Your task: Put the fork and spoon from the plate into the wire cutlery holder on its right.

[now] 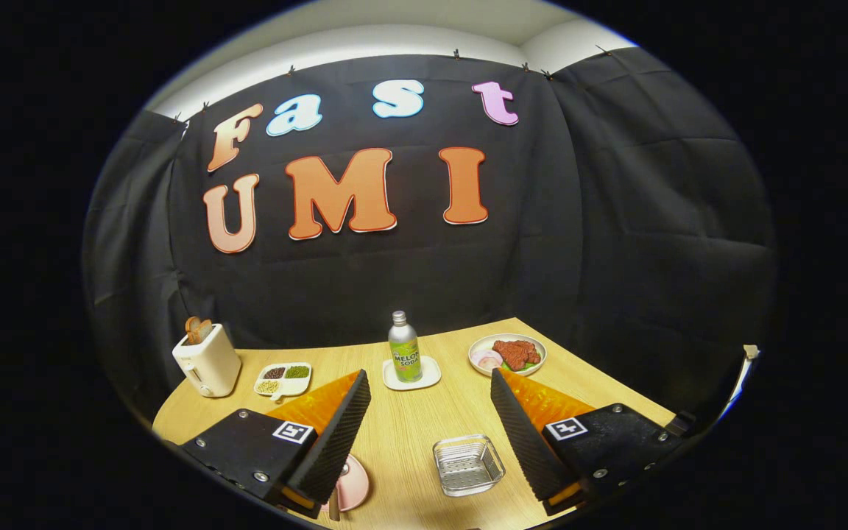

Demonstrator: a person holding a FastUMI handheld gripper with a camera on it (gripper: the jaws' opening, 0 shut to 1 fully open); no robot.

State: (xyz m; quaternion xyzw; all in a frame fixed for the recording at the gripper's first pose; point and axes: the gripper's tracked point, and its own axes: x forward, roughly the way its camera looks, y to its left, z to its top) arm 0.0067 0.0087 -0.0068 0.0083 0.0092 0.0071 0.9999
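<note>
The gripper (430, 394) is held wide apart above the table (409, 427); the wire holder (468, 464) and the plate (352, 483) are seen near the table's front edge.

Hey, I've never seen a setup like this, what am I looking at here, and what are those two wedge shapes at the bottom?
Those wedges are the two fingers of a handheld gripper that a person carries; the camera rides on it, looking forward. The fingers stand wide open, holding nothing. Between them on the wooden table sits the wire cutlery holder; a pink plate peeks out beside the left finger. Beyond the fingers are a soda bottle on a coaster, a toaster with bread, a divided dish and a plate of food.
</note>
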